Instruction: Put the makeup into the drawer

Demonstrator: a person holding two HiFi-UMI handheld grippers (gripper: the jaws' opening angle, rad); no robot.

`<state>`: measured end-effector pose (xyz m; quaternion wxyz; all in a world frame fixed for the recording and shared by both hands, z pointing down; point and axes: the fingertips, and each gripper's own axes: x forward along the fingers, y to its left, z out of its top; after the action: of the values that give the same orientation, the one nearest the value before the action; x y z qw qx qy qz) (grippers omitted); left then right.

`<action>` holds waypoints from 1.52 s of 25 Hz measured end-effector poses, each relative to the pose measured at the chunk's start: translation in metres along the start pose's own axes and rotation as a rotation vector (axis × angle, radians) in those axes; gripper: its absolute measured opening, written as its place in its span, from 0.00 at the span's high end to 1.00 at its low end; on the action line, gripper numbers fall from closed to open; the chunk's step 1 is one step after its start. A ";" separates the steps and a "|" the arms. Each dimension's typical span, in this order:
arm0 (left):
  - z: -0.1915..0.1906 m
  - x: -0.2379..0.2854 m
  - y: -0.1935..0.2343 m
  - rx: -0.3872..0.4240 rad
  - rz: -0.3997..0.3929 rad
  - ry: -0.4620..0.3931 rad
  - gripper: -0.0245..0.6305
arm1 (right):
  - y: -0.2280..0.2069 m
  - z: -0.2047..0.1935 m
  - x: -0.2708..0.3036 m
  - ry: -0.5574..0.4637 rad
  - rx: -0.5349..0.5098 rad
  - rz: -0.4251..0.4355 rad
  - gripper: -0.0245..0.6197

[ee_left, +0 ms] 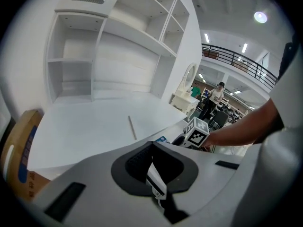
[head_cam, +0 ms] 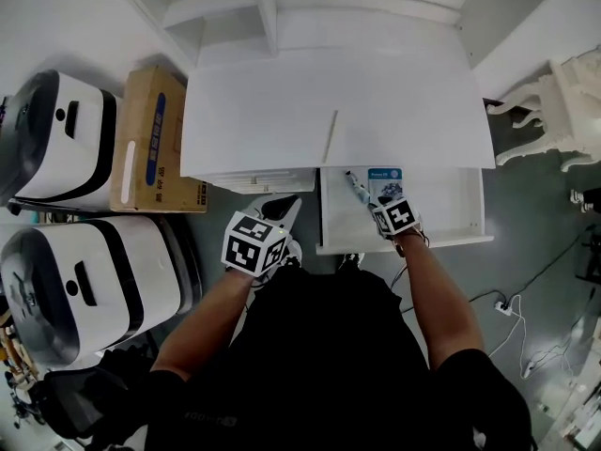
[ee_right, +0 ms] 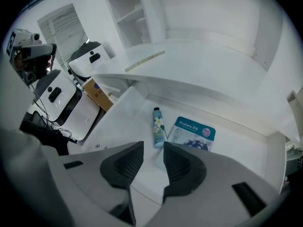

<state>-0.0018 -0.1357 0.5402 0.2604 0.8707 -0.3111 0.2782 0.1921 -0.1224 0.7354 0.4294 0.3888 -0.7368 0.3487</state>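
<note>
The desk's right drawer (head_cam: 441,207) stands pulled out. On its white bottom (ee_right: 124,119) lie a slim pale-blue tube (head_cam: 357,187) (ee_right: 158,127) and a blue face-mask sachet (head_cam: 386,182) (ee_right: 192,134), side by side. My right gripper (head_cam: 383,201) (ee_right: 153,151) hovers just above them, open, with nothing between its dark pads. My left gripper (head_cam: 282,210) (ee_left: 153,148) stays at the desk's front edge, left of the drawer. It is shut on a thin white packet (ee_left: 155,181), seen edge-on between the pads.
A thin wooden stick (head_cam: 331,136) (ee_left: 132,126) lies on the white desktop (head_cam: 282,111). A cardboard box (head_cam: 155,139) and two white machines (head_cam: 66,134) (head_cam: 89,280) stand on the floor at left. An ornate white chair (head_cam: 554,111) and cables (head_cam: 512,308) are at right.
</note>
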 end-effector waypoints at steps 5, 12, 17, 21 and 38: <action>0.003 -0.004 0.001 0.041 -0.032 0.001 0.95 | 0.008 0.033 -0.040 -0.178 0.130 -0.013 0.77; 0.008 -0.009 0.001 0.074 -0.071 -0.010 0.95 | 0.052 0.086 -0.127 -0.572 0.354 0.134 0.83; 0.018 -0.014 -0.003 0.102 -0.104 -0.029 0.95 | 0.066 0.100 -0.166 -0.667 0.362 0.119 0.88; 0.036 -0.024 -0.013 0.130 -0.134 -0.076 0.95 | 0.068 0.106 -0.188 -0.704 0.356 0.090 0.90; 0.034 -0.032 -0.015 0.178 -0.133 -0.075 0.95 | 0.088 0.090 -0.192 -0.676 0.256 0.004 0.92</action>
<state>-0.0012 -0.1338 0.4913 0.1880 0.9188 -0.2365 0.2539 0.1456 -0.1067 0.5113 0.1084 0.5313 -0.7883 0.2908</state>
